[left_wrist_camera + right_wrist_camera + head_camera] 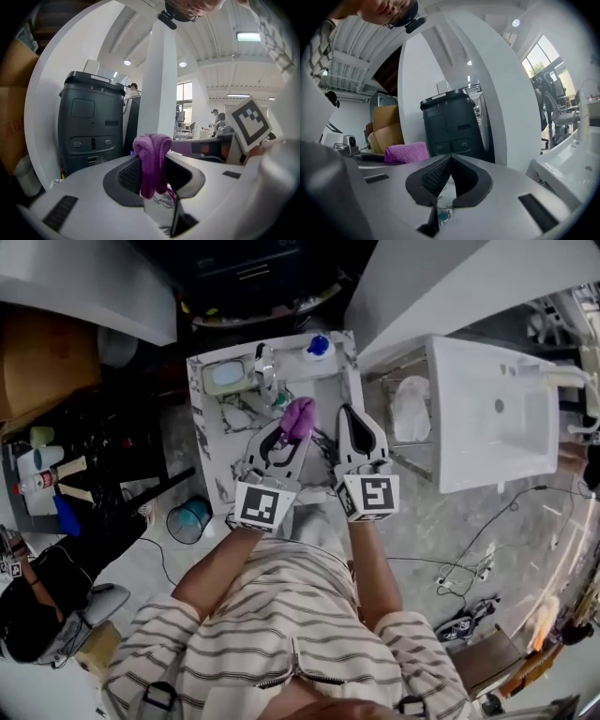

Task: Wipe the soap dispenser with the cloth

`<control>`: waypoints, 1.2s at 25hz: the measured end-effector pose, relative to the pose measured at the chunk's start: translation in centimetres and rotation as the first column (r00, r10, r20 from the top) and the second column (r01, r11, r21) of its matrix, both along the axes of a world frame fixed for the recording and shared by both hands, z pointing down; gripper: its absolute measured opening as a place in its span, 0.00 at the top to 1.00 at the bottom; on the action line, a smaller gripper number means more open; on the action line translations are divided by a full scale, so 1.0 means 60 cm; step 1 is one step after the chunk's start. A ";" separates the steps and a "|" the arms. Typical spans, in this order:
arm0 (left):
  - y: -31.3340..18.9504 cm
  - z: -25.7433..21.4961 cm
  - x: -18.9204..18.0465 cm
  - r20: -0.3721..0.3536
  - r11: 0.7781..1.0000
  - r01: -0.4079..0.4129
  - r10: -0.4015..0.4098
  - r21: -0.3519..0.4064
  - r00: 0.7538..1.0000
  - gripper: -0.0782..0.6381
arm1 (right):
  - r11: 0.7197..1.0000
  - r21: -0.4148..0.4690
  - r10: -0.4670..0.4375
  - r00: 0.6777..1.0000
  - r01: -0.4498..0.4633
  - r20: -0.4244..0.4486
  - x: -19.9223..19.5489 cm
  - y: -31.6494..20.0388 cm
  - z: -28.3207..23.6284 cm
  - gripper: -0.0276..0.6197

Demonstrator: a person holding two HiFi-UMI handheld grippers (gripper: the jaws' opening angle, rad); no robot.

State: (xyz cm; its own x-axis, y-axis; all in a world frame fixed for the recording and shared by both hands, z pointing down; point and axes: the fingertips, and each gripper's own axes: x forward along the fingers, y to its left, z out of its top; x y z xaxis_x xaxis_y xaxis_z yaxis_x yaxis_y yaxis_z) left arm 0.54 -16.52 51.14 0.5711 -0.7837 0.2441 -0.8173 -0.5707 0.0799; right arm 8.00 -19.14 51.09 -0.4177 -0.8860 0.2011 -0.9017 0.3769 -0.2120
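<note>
My left gripper (pixel 292 434) is shut on a bunched purple cloth (pixel 300 415) and holds it over the near part of a small marble-patterned table (pixel 330 381). In the left gripper view the cloth (pixel 151 157) hangs pinched between the jaws of the left gripper (pixel 153 169). A metallic soap dispenser (pixel 265 368) stands at the table's back, just beyond the cloth. Beside the left gripper, my right gripper (pixel 348 415) is shut and empty. In its own view the right gripper (pixel 450 161) has its pads touching, and the cloth (pixel 406 152) shows to the left.
A soap dish (pixel 227 375) and a blue-topped white item (pixel 319 345) sit on the table's far side. A white sink basin (pixel 492 413) and a wire rack (pixel 411 411) stand to the right. A teal bucket (pixel 190 519) and cables (pixel 469 570) lie on the floor.
</note>
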 end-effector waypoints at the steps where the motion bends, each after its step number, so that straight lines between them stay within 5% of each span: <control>1: -0.005 0.009 0.000 0.008 1.000 0.004 -0.004 -0.008 1.000 0.72 | 1.000 -0.005 -0.006 1.000 0.006 -0.003 -0.001 -0.009 0.009 0.95; 7: -0.036 0.031 -0.001 0.029 1.000 0.027 -0.026 -0.008 0.999 0.72 | 0.999 -0.005 -0.037 0.999 0.037 -0.010 -0.011 -0.063 0.048 0.94; 10: -0.052 0.028 -0.005 -0.026 0.997 0.075 -0.075 -0.003 0.997 0.72 | 0.999 -0.004 -0.054 0.998 0.054 -0.018 -0.020 -0.093 0.068 0.89; 22: -0.075 0.055 -0.027 -0.053 0.992 0.122 -0.124 -0.043 0.991 0.72 | 0.993 0.001 -0.116 0.990 0.116 -0.083 -0.055 -0.171 0.131 0.73; 30: -0.077 0.062 -0.031 -0.051 0.991 0.126 -0.129 -0.052 0.990 0.72 | 0.991 -0.018 -0.136 0.981 0.135 -0.137 -0.069 -0.207 0.167 0.73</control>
